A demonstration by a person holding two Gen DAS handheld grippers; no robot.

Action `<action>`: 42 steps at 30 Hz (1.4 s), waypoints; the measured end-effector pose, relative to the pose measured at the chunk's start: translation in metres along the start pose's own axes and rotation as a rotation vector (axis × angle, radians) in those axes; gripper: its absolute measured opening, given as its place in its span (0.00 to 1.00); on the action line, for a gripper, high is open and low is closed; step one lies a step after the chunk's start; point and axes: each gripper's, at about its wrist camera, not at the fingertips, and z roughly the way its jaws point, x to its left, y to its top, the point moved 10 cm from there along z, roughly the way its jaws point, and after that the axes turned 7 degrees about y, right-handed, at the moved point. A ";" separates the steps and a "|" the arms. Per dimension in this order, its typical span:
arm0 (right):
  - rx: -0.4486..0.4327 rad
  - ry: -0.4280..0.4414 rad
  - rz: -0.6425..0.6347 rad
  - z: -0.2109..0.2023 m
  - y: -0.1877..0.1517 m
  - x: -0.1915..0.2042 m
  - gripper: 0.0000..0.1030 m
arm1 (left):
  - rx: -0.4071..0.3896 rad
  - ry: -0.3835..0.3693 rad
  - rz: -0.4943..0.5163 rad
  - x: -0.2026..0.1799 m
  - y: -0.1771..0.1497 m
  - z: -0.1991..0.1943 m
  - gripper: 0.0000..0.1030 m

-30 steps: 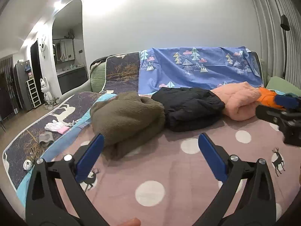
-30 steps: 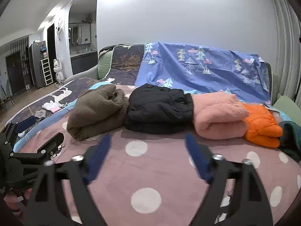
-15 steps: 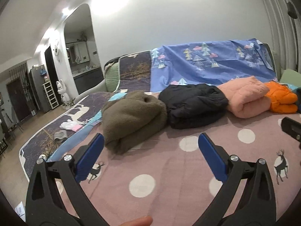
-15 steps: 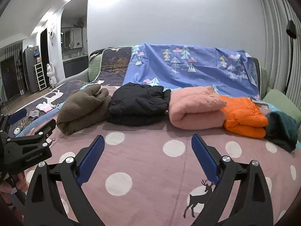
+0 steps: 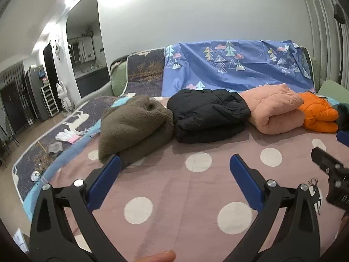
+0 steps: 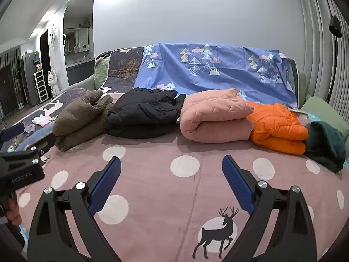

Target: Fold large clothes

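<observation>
Both claws, left gripper (image 5: 174, 163) and right gripper (image 6: 171, 166), are hanging with fingers spread apart, gripping nothing, over the dotted pink blanket (image 6: 152, 187). Across mid-frame, folded clothes are lying in a row: brown fleece (image 6: 80, 118), black jacket (image 6: 144, 114), pink coat (image 6: 214, 118), orange jacket (image 6: 277, 126). Risk: I am reaching low, and a finger snagging a bundle would undo its fold.
</observation>
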 end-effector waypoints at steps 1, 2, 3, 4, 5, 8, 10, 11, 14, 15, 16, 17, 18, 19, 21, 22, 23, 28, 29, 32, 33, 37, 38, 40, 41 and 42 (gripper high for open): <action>-0.024 -0.009 -0.013 -0.001 0.002 -0.001 0.96 | 0.005 -0.002 -0.004 -0.001 0.000 0.003 0.98; -0.058 -0.024 -0.034 -0.003 0.005 0.000 0.96 | 0.013 -0.005 -0.009 -0.002 -0.001 0.006 0.98; -0.082 -0.040 -0.054 -0.004 0.007 0.001 0.96 | 0.018 -0.006 -0.012 -0.003 -0.001 0.009 0.98; -0.108 -0.063 -0.087 -0.006 0.010 0.004 0.97 | 0.022 -0.008 -0.013 -0.004 -0.001 0.012 0.98; -0.115 -0.075 -0.111 -0.005 0.011 0.006 0.98 | 0.028 -0.010 -0.015 -0.004 -0.002 0.015 0.98; -0.113 -0.044 -0.137 -0.002 0.014 0.016 0.98 | 0.035 -0.013 -0.021 -0.005 -0.002 0.022 0.98; -0.100 -0.002 -0.127 0.001 0.016 0.024 0.98 | 0.039 -0.019 -0.018 -0.007 -0.002 0.025 0.98; -0.093 0.012 -0.124 0.003 0.015 0.027 0.98 | 0.041 -0.019 -0.014 -0.007 -0.003 0.027 0.98; -0.072 0.026 -0.123 0.009 0.016 0.034 0.98 | 0.045 -0.015 -0.010 -0.003 -0.003 0.032 0.98; -0.064 0.025 -0.125 0.012 0.016 0.035 0.98 | 0.048 -0.016 -0.014 -0.002 -0.004 0.033 0.98; -0.059 0.025 -0.126 0.014 0.015 0.037 0.98 | 0.051 -0.016 -0.018 -0.001 -0.005 0.034 0.98; -0.051 0.028 -0.124 0.016 0.015 0.038 0.98 | 0.056 -0.015 -0.026 0.002 -0.006 0.037 0.98; -0.040 0.035 -0.118 0.020 0.014 0.040 0.98 | 0.059 -0.014 -0.031 0.005 -0.007 0.038 0.98; -0.032 0.043 -0.115 0.021 0.012 0.042 0.98 | 0.061 -0.013 -0.034 0.006 -0.007 0.040 0.98; -0.013 0.059 -0.110 0.026 0.010 0.047 0.98 | 0.071 -0.010 -0.043 0.010 -0.011 0.044 0.98; -0.004 0.065 -0.109 0.029 0.009 0.049 0.98 | 0.077 -0.010 -0.048 0.012 -0.013 0.046 0.98; 0.001 0.068 -0.110 0.030 0.008 0.052 0.98 | 0.080 -0.010 -0.051 0.014 -0.014 0.047 0.98; 0.021 0.088 -0.118 0.037 0.006 0.064 0.98 | 0.092 -0.005 -0.064 0.024 -0.020 0.052 0.98; 0.024 0.091 -0.118 0.038 0.006 0.066 0.98 | 0.093 -0.003 -0.068 0.025 -0.021 0.052 0.98; 0.032 0.097 -0.113 0.040 0.006 0.068 0.98 | 0.095 0.000 -0.084 0.032 -0.023 0.054 0.98; 0.034 0.097 -0.112 0.041 0.006 0.069 0.98 | 0.096 0.001 -0.090 0.033 -0.023 0.055 0.98; 0.039 0.102 -0.094 0.043 0.009 0.070 0.98 | 0.098 0.007 -0.104 0.040 -0.025 0.055 0.98; 0.039 0.104 -0.090 0.044 0.010 0.070 0.98 | 0.098 0.009 -0.106 0.041 -0.025 0.055 0.98; 0.036 0.108 -0.083 0.044 0.013 0.071 0.98 | 0.101 0.014 -0.111 0.043 -0.027 0.054 0.98; 0.034 0.108 -0.081 0.044 0.014 0.071 0.98 | 0.102 0.014 -0.112 0.044 -0.027 0.055 0.98; 0.032 0.107 -0.079 0.044 0.016 0.071 0.98 | 0.103 0.015 -0.113 0.045 -0.028 0.054 0.98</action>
